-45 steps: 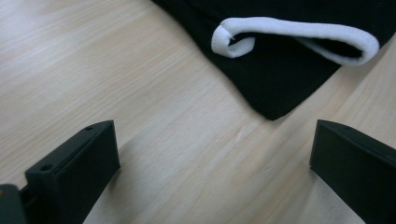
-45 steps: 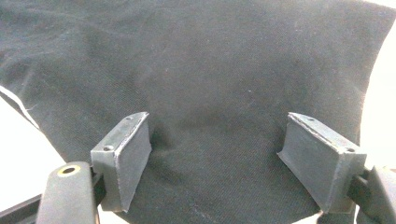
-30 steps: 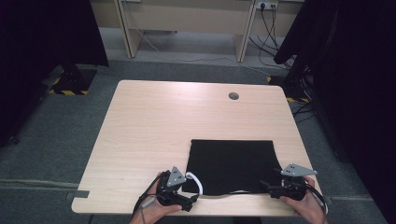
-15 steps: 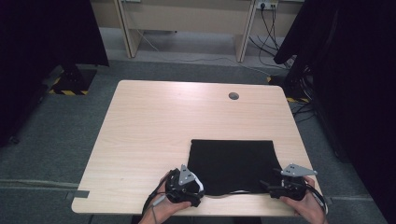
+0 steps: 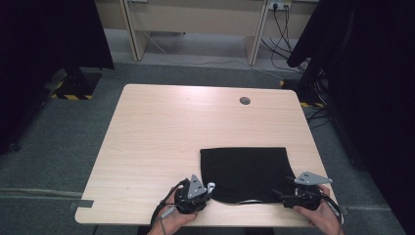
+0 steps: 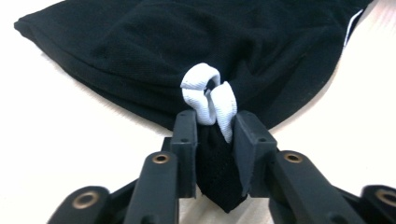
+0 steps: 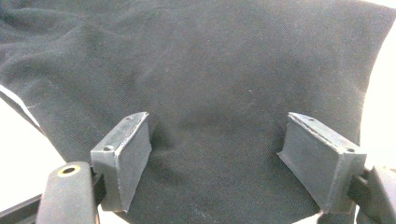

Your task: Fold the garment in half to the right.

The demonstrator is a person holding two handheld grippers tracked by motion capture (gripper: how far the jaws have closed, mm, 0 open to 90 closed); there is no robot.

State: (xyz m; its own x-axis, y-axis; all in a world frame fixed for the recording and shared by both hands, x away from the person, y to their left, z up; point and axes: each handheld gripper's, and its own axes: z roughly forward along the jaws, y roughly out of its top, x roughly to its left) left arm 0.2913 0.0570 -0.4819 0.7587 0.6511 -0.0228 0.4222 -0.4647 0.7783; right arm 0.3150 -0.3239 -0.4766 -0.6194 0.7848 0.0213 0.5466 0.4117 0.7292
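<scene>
Left claw (image 5: pixel 208 190) jaws just closing, now clamped; right claw (image 5: pixel 279 195) jaws wide apart, both hands low

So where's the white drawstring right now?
In the left gripper view the white drawstring loops up between the left gripper's jaws, pinched with the black cloth's near-left corner.

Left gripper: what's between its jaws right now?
In the left gripper view, the left gripper jaws have just been closing and pinch a corner of the black cloth, with a white band looped at it.
</scene>
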